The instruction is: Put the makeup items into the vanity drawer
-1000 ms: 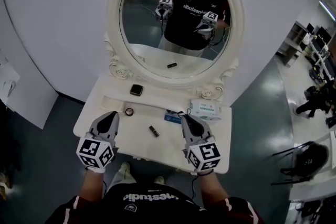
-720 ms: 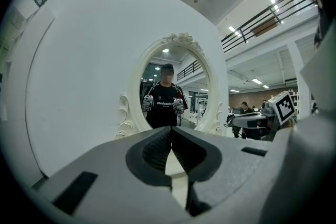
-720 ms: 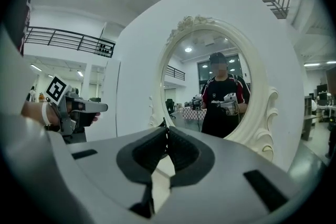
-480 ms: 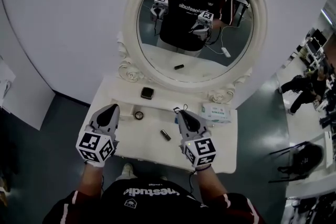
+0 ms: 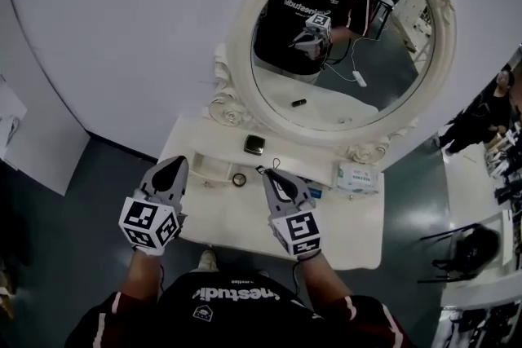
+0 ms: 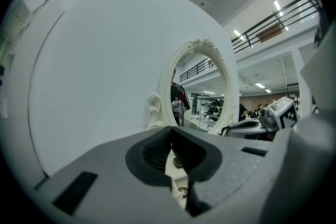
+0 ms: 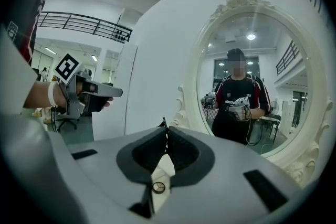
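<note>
On the white vanity table (image 5: 359,232) lie a square black compact (image 5: 254,144) near the mirror's base and a small round jar (image 5: 239,179) in front of it. My right gripper (image 5: 267,174) hovers over the table's middle, just right of the jar. It is shut on a thin black loop (image 5: 274,166), whose tip pokes out between the jaw tips (image 7: 165,124). My left gripper (image 5: 174,165) is over the table's left edge, shut with nothing in it; its tips meet in the left gripper view (image 6: 170,131). A shallow open compartment (image 5: 208,169) sits just right of the left gripper.
A large oval mirror (image 5: 342,53) in an ornate white frame stands at the table's back against the white wall. A tissue pack (image 5: 357,177) lies at the right, with a blue item (image 5: 315,193) beside it. Grey floor surrounds the table.
Both grippers have moved left across the table; the right one went from the blue item to beside the jar. The small dark lipstick seen earlier is now hidden under the right gripper.
</note>
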A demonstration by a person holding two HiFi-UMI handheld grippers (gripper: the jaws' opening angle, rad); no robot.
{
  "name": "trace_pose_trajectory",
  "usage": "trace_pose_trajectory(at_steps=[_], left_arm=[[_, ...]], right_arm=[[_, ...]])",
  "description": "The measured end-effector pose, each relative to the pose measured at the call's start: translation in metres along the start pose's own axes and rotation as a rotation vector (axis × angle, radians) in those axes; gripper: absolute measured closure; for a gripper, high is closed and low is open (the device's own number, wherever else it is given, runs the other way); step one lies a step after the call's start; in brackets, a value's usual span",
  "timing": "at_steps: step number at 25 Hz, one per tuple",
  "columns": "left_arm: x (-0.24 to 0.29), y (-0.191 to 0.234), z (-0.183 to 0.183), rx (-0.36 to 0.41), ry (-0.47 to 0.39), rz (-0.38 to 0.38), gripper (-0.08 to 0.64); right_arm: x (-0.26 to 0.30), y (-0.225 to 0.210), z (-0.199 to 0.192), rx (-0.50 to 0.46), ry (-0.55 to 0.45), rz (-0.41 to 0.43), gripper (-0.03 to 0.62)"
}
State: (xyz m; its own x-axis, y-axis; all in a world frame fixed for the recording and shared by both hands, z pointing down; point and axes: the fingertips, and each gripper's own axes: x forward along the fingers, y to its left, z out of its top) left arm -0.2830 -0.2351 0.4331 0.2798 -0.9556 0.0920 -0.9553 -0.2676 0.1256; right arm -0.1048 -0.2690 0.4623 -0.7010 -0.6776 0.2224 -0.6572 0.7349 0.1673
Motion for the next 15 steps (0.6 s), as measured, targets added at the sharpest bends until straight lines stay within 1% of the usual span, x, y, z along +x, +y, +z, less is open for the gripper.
trace_pose_trajectory(at_steps=[6, 15], left_arm=[[0.0, 0.033, -0.005, -0.004, 0.018, -0.021, 0.554], [0.002, 0.063, -0.015, -0.009, 0.038, -0.051, 0.554]], right_arm=[[0.039, 0.026, -0.005, -0.003, 0.025, 0.012, 0.572], [0.085, 0.05, -0.024, 0.012, 0.073, 0.025, 0.572]])
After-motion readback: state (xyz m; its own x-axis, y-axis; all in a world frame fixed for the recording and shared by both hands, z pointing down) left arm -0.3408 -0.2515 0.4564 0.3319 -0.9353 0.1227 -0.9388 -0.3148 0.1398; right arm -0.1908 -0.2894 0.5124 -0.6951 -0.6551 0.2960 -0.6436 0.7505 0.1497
